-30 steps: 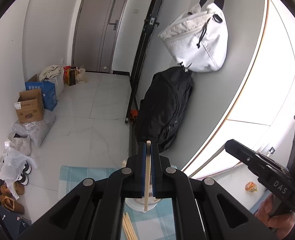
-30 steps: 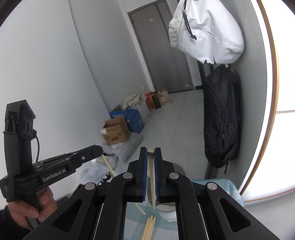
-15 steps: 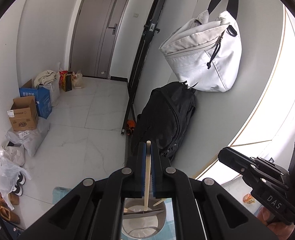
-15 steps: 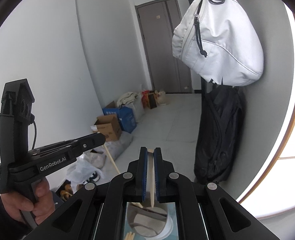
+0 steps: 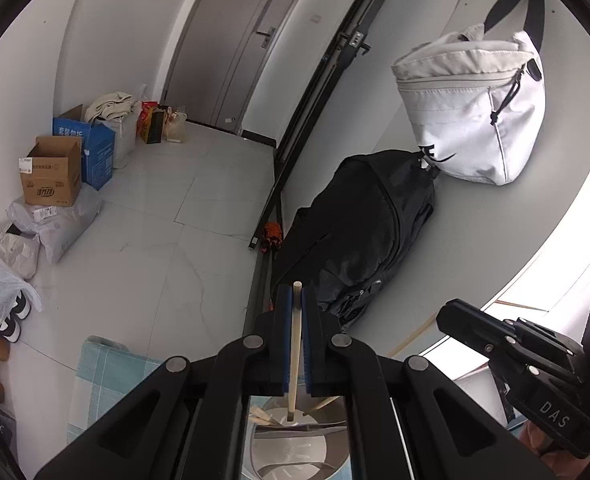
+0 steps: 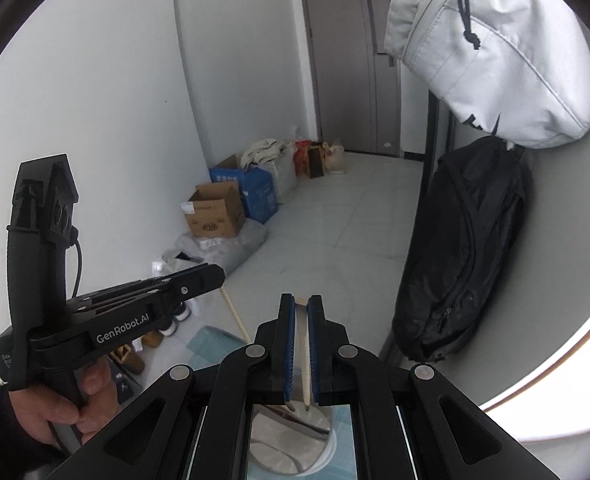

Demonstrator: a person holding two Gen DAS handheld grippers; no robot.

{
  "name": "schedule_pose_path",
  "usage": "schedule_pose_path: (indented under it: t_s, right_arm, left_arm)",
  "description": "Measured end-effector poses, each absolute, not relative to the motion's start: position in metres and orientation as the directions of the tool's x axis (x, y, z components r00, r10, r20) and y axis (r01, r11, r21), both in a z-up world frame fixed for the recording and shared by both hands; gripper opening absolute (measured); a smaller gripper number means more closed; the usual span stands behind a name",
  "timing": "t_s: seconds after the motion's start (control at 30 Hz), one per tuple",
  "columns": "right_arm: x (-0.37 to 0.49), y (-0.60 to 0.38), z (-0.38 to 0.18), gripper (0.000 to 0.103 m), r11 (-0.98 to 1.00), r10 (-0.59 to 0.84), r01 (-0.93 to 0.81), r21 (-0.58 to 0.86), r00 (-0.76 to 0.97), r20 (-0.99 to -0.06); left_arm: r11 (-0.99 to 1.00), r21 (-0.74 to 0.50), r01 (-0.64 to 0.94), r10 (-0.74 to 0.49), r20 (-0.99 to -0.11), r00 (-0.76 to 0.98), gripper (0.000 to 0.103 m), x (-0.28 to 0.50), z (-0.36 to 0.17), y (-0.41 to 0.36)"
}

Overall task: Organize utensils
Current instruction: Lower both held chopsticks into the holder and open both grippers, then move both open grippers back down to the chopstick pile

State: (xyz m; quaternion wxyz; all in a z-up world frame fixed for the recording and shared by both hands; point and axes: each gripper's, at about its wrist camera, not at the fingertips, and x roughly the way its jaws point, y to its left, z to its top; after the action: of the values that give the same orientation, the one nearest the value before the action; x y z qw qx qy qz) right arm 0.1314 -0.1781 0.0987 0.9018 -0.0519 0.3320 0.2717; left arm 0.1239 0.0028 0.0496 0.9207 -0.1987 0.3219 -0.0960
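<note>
Our left gripper (image 5: pixel 296 300) has its jaws clamped on a pale chopstick (image 5: pixel 293 356), its lower end above the white holder (image 5: pixel 295 446) on the checked cloth (image 5: pixel 103 376). Our right gripper (image 6: pixel 301 305) likewise pinches a second chopstick (image 6: pixel 304 356) over that holder.

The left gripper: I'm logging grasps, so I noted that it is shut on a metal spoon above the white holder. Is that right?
Not quite. In the left wrist view the left gripper is shut on a pale wooden chopstick, not a metal spoon. It does hang above the white holder, which already has other chopsticks leaning inside.
</note>
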Motion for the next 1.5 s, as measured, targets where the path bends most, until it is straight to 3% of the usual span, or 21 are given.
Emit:
schedule_pose_path:
  t_s: [0.33,0.63,0.77,0.8,0.87,0.93,1.03,1.3,1.5]
  right_arm:
    - [0.14,-0.144,0.072,0.005,0.812,0.449,-0.581,0.055,0.562,-0.695]
    - [0.158,-0.149,0.042,0.007,0.806,0.522,-0.542,0.236,0.466,-0.714]
    - [0.161,-0.161,0.036,0.009,0.784,0.593,-0.503,0.363,0.437,-0.676]
    - [0.16,-0.163,0.037,0.011,0.782,0.601,-0.497,0.377,0.439,-0.668]
    - [0.157,-0.172,0.039,0.021,0.771,0.624,-0.483,0.414,0.449,-0.639]
    - [0.154,-0.177,0.041,0.024,0.761,0.641,-0.479,0.437,0.457,-0.616]
    - [0.147,-0.187,0.047,0.038,0.753,0.657,-0.458,0.472,0.484,-0.578]
    - [0.122,-0.198,0.055,0.052,0.749,0.662,-0.438,0.498,0.532,-0.528]
    - [0.091,-0.201,0.064,0.069,0.755,0.654,-0.454,0.473,0.577,-0.49]
  left_arm:
    - [0.873,-0.484,0.059,-0.354,-0.547,0.758,0.001,0.125,0.028,0.011]
    - [0.822,-0.564,0.082,-0.473,-0.595,0.65,0.001,0.134,0.006,0.022]
    - [0.803,-0.593,0.057,-0.497,-0.614,0.613,0.003,0.136,0.001,0.03]
    - [0.813,-0.58,0.056,-0.487,-0.623,0.613,0.007,0.135,0.003,0.03]
    - [0.811,-0.582,0.06,-0.488,-0.616,0.619,0.035,0.133,0.004,0.033]
    - [0.807,-0.587,0.055,-0.477,-0.594,0.648,0.047,0.128,0.008,0.038]
    - [0.81,-0.584,0.046,-0.464,-0.592,0.659,0.049,0.125,0.011,0.041]
    - [0.861,-0.509,-0.006,-0.373,-0.638,0.673,0.049,0.106,0.015,0.043]
    - [0.909,-0.416,0.008,-0.305,-0.653,0.693,0.05,0.085,0.025,0.034]
